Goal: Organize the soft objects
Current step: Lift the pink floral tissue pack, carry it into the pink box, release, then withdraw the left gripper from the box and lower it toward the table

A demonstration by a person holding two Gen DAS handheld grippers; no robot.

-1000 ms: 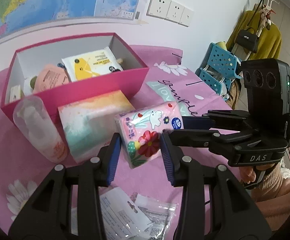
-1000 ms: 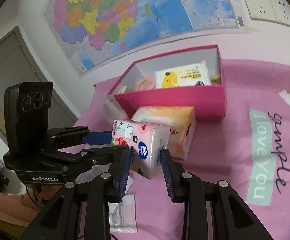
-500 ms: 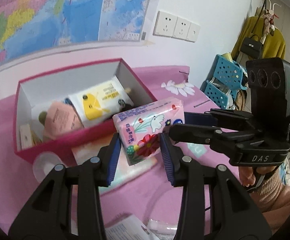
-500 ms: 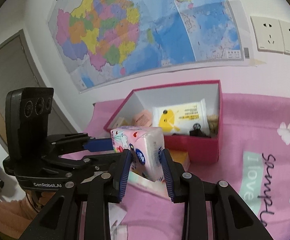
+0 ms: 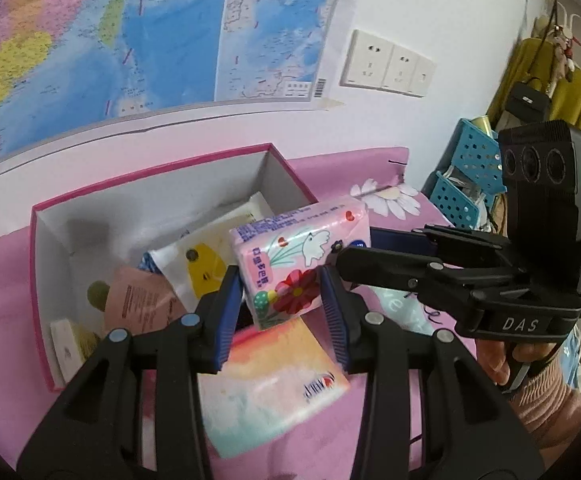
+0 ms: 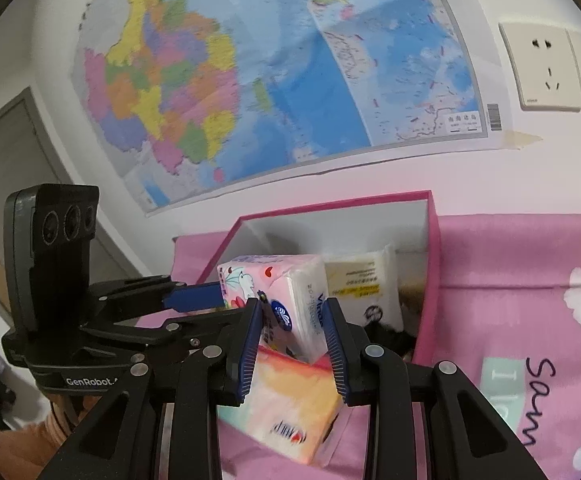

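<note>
Both grippers hold one pink flowered tissue pack (image 5: 298, 256), one at each end. My left gripper (image 5: 280, 300) is shut on its near end, and my right gripper (image 6: 292, 322) is shut on the other end (image 6: 290, 300). The pack hangs in the air above the near wall of the pink open box (image 5: 38, 280), which also shows in the right wrist view (image 6: 430, 280). Inside the box lie a white and yellow wipes pack (image 5: 202, 260) and a pink sachet (image 5: 138, 300).
A larger orange and white tissue pack (image 5: 274, 384) lies on the pink cloth (image 6: 530, 264) in front of the box, under the held pack. A map (image 6: 250, 80) and wall sockets (image 5: 386, 64) are behind. Blue baskets (image 5: 466, 176) stand at the right.
Both grippers lifted the flowered pack off the cloth and carried it up and toward the box. It now hangs over the box's near wall.
</note>
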